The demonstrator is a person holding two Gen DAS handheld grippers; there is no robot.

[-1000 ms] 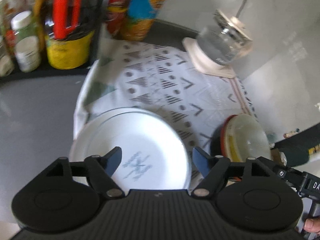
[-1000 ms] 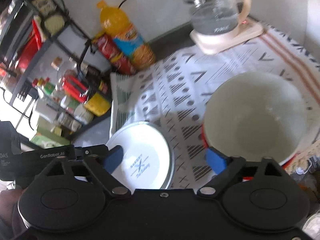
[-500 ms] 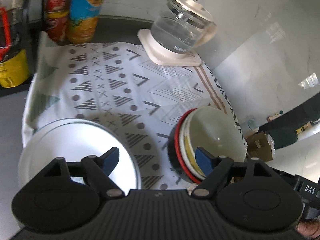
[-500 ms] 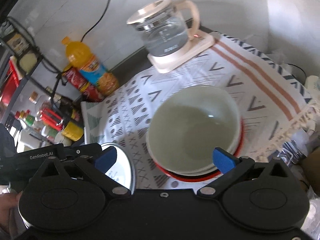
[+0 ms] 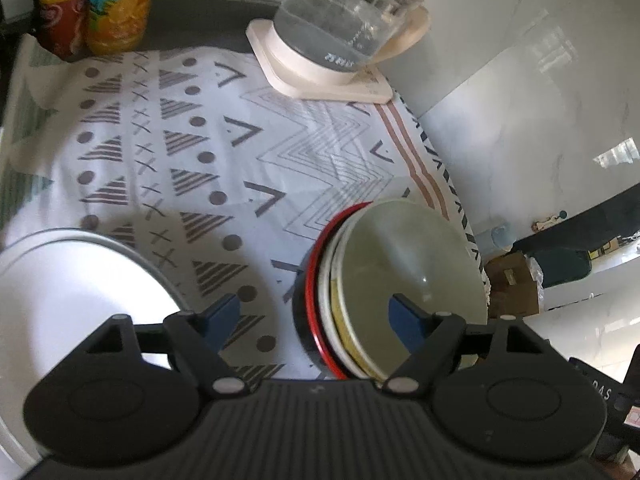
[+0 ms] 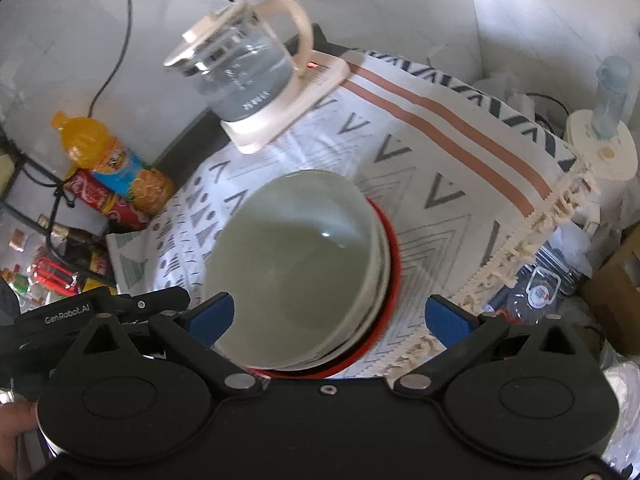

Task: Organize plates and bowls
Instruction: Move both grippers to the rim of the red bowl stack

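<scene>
A stack of bowls (image 5: 404,276) stands on the patterned cloth: a pale green bowl on top, a white one under it, a red-rimmed one at the bottom. It also shows in the right wrist view (image 6: 296,264). A white plate (image 5: 76,292) lies to its left. My left gripper (image 5: 314,316) is open, its jaws straddling the stack's left rim. My right gripper (image 6: 328,316) is open and wide, hovering over the near side of the stack. The left gripper's body (image 6: 100,308) shows at the left of the right wrist view.
A glass kettle on a cream base (image 5: 340,36) stands at the back of the cloth (image 5: 240,140); it also shows in the right wrist view (image 6: 256,80). An orange juice bottle (image 6: 116,164) and a red can (image 5: 60,4) stand at the back left. The cloth's fringed edge (image 6: 532,240) drops off at right.
Both grippers have moved right from the white plate toward the bowl stack. The stack now fills the centre of both views and the plate has slid to the left edge.
</scene>
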